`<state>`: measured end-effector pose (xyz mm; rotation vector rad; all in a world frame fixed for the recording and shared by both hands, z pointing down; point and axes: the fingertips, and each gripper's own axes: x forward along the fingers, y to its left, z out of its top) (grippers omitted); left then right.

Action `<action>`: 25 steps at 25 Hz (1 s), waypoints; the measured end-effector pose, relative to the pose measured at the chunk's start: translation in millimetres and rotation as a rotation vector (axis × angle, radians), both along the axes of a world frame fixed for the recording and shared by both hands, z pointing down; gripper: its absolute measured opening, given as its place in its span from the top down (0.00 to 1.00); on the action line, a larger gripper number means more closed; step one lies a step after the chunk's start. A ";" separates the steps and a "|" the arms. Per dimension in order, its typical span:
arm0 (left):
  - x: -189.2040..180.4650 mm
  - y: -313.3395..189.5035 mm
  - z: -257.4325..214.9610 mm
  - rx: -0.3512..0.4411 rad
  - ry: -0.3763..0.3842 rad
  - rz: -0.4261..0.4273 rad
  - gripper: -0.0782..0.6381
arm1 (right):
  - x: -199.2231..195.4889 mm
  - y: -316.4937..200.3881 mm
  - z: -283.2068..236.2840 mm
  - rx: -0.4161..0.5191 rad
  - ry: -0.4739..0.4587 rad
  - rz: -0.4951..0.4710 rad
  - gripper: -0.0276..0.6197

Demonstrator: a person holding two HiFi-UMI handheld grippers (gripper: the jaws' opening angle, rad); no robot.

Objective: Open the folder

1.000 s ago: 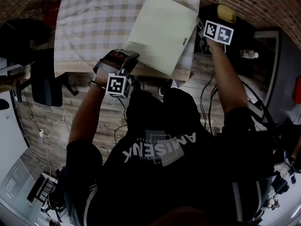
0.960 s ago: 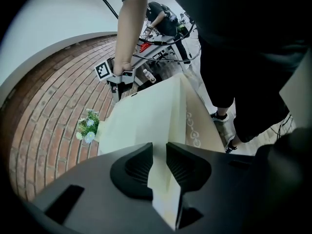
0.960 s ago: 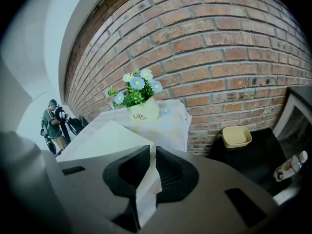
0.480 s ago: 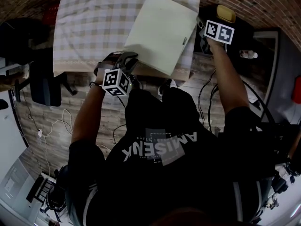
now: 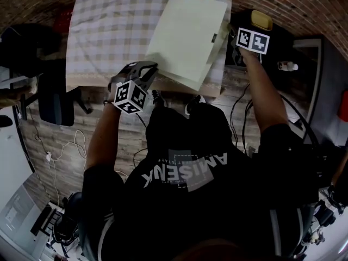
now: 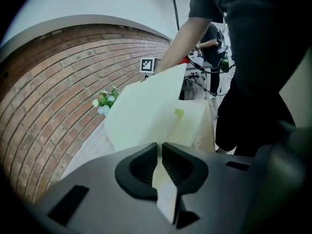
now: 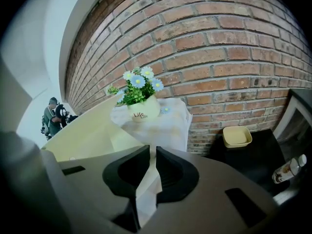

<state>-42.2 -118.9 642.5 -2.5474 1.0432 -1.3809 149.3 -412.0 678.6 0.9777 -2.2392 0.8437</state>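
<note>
The pale yellow folder (image 5: 187, 37) lay at the near right corner of the table (image 5: 109, 31), its edges reaching past the table's near side. The left gripper (image 6: 160, 152), at the table's near edge, had just been closing its jaws, and they were clamped on a corner of the folder's cover. That cover stood raised off the leaf below it, so the folder gaped partly open. The right gripper (image 7: 152, 155), at the table's right edge, was clenched on a pale leaf at the folder's right side. A flower pot (image 7: 139, 108) stood at the table's far edge, and a yellow tray (image 7: 237, 136) sat beyond the table's right side, beside the brick wall (image 7: 219, 57).
</note>
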 end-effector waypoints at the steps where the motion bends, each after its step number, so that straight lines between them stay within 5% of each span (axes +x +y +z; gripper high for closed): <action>1: -2.6 -0.2 -1.6 0.006 0.008 -0.016 0.84 | -0.6 -0.5 -0.1 -0.001 0.001 0.000 0.85; 3: -6.8 -1.6 -4.1 0.011 0.048 -0.062 0.84 | -0.2 -0.6 0.3 -0.001 0.002 0.006 0.85; 8: -20.0 -6.4 -18.5 -0.010 0.295 -0.253 0.84 | -0.3 -0.4 2.1 0.003 0.008 0.011 0.85; 16: -61.3 -19.4 -38.4 0.011 0.531 -0.487 0.85 | -0.2 0.1 1.7 0.003 0.024 0.019 0.85; 25: -124.6 -27.7 -30.8 0.035 0.711 -0.763 0.86 | -1.8 1.2 0.0 0.012 0.066 0.026 0.85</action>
